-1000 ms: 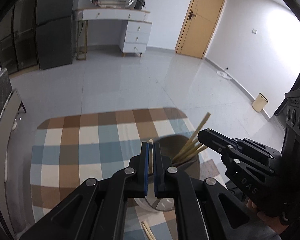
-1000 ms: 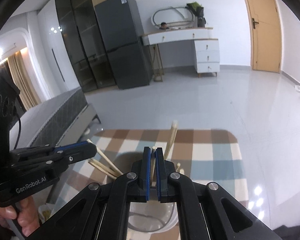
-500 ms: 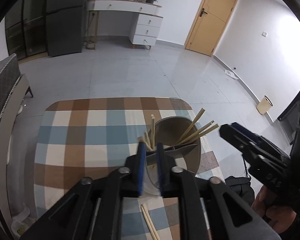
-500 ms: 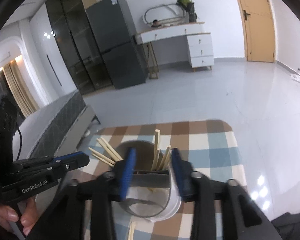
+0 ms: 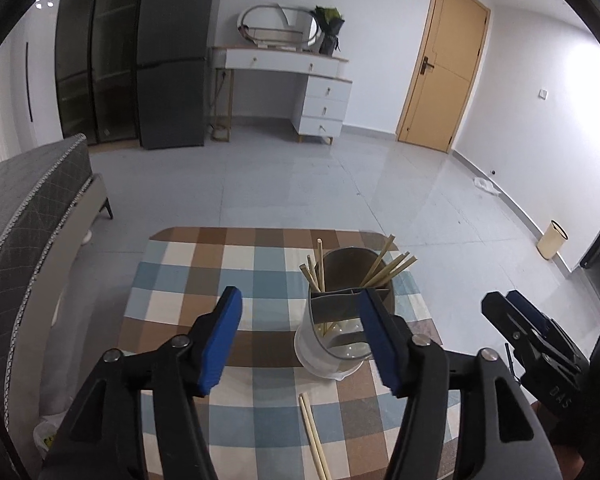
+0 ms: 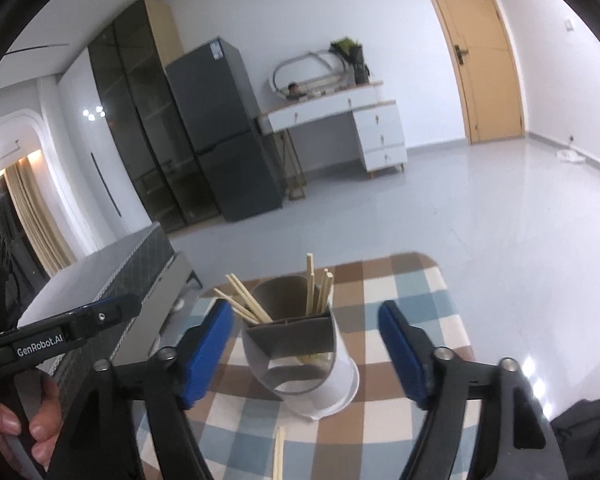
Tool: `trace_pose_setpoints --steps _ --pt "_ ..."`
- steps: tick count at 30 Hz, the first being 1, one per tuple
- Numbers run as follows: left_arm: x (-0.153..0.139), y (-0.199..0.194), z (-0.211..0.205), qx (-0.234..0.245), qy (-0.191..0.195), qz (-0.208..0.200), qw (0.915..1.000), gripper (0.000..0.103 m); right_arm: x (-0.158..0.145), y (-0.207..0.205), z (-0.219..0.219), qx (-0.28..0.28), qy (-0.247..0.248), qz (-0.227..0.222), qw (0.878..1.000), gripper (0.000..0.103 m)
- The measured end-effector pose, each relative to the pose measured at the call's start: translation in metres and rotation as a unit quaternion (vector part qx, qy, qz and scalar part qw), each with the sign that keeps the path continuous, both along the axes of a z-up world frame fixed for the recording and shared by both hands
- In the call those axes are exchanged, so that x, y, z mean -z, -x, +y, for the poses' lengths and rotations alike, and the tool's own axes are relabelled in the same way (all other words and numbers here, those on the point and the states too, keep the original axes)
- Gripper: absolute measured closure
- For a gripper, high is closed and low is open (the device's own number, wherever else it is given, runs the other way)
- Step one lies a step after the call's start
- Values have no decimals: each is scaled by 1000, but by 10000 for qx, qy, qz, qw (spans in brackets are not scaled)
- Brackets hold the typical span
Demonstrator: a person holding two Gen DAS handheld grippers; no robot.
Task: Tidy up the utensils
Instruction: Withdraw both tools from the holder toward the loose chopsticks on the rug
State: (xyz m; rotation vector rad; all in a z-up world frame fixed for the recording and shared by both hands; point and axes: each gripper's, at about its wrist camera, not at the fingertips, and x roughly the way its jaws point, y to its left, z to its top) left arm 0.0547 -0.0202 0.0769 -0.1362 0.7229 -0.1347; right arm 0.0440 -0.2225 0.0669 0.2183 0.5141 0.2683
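Both the left hand-held gripper (image 5: 300,340) and right hand-held gripper (image 6: 306,350) are seen opening, empty, above a brown-and-blue checked counter (image 5: 228,280) bearing a white divided chopstick holder (image 5: 332,332), on grey tiled floor (image 5: 300,184).

chopsticks (image 5: 384,270): pale bare wood
holder (image 6: 300,364): smooth white plastic
tablecloth (image 5: 204,272): matt checked cloth
floor (image 5: 300,184): glossy tile

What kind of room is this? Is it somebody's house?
Probably a room in a home, like a studio flat. There's a tall dark fridge, a white dressing table with a mirror, and the edge of a grey bed. Up close, a checked tablecloth holds a chopstick holder.
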Motion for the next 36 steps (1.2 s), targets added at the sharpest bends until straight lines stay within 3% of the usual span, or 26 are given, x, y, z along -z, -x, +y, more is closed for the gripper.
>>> trace_pose_setpoints --steps 11,15,26,30,36 --pt "-2 36 9 -206 16 -315 9993 42 -5 51 2 -67 8 -436 9990 16" --pt "3 44 13 -310 30 -402 9987 36 -4 70 3 -31 203 -651 9977 10" --pt "28 61 23 -664 72 -678 9955 20 39 90 9 22 241 -209 9995 9" --pt "46 61 28 -785 69 -575 9952 20 38 95 18 -59 440 -430 9981 8" --pt "76 58 30 -762 -22 -272 9967 19 50 91 31 -209 586 -307 9976 8"
